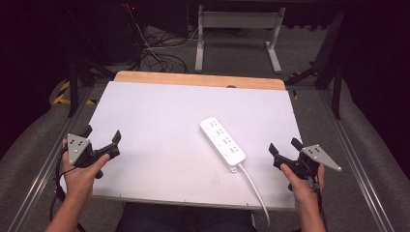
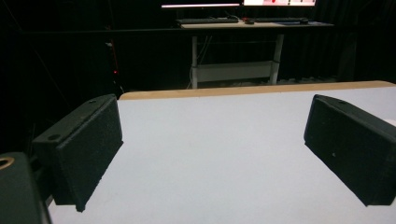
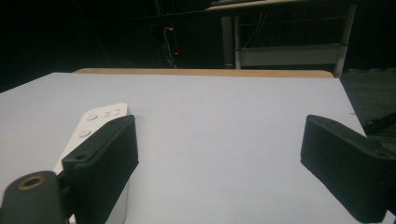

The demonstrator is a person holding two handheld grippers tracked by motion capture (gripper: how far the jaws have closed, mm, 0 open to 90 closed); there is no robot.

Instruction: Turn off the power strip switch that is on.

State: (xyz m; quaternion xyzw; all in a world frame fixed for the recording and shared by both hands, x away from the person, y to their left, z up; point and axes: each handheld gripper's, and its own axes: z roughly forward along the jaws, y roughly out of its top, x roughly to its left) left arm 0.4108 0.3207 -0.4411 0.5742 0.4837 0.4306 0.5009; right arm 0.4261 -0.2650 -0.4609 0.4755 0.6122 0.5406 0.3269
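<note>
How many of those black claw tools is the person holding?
2. The left gripper sits at the near left edge of the white table; the right gripper sits at the near right, beside the white power strip.

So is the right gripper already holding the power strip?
No, the right gripper is open, apart from the power strip, which lies flat on the table.

Dark room, grey floor (image 1: pixel 232 53) (cables strewn), white-legged desk (image 1: pixel 237 21) behind.

White power strip (image 1: pixel 223 143); white table (image 1: pixel 159 121), wood-coloured far edge; black grippers.
</note>
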